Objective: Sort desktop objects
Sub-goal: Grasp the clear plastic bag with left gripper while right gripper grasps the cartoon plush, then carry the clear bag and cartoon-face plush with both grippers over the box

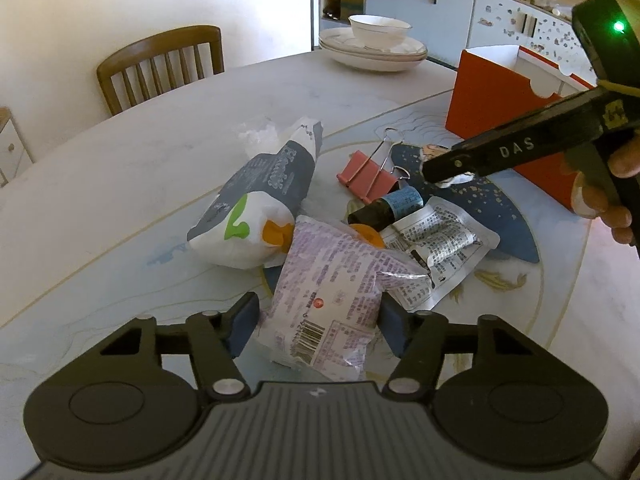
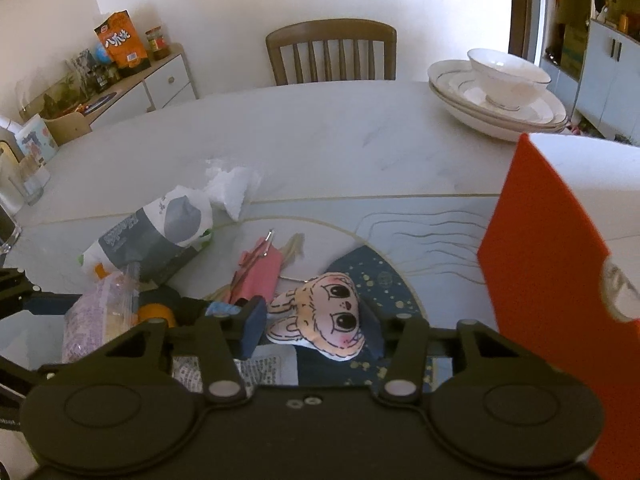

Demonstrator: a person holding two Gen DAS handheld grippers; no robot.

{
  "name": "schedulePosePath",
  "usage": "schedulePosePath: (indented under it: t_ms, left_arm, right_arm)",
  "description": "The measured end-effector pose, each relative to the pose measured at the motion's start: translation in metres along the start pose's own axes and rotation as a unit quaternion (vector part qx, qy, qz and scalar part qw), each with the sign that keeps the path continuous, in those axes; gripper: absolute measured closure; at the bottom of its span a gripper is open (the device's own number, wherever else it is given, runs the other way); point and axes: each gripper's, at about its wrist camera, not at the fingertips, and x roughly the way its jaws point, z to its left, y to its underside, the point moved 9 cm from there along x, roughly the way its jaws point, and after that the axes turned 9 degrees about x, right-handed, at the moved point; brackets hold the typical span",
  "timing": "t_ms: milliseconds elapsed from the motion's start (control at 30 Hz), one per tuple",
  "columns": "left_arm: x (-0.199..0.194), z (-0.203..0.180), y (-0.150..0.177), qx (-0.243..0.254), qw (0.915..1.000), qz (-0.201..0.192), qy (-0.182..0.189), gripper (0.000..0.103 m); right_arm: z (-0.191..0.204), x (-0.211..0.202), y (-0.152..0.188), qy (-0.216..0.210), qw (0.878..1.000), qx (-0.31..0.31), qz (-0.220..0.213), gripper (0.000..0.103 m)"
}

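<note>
Now the left gripper (image 1: 316,326) squeezes the purple packet (image 1: 332,292), which lies long-ways pointing away from it. The right gripper (image 2: 314,330) pinches the bunny toy (image 2: 320,314), mid-tabletop (image 2: 320,132), beside the red box (image 2: 548,280).

White walls (image 2: 224,8), daylight. Wooden chair (image 2: 331,54) at 12 o'clock behind marble tabletop (image 2: 320,128), low white cabinet (image 2: 164,80) at 10, pale blue cupboards (image 1: 420,4) w/ shelves at 1–2, dark door (image 2: 522,4) at 1
</note>
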Motion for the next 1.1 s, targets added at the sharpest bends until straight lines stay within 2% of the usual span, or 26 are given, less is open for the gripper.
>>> schedulePosePath:
  t_ms: [133, 667, 1100]
  left_arm:
    - [-0.005, -0.004, 0.0, -0.008, 1.0, 0.001, -0.004, 0.048]
    - [-0.031, -0.022, 0.015, -0.056, 0.998, 0.017, -0.022, 0.05]
    - [-0.06, -0.037, 0.013, -0.11, 0.9934, 0.014, -0.03, 0.05]
  right_arm:
    - [-0.002, -0.011, 0.008, 0.003, 1.0, -0.007, -0.003, 0.053]
    - [-0.018, -0.055, 0.052, 0.005, 1.0, -0.017, 0.009, 0.053]
    - [-0.014, -0.096, 0.05, -0.008, 1.0, -0.025, -0.016, 0.053]
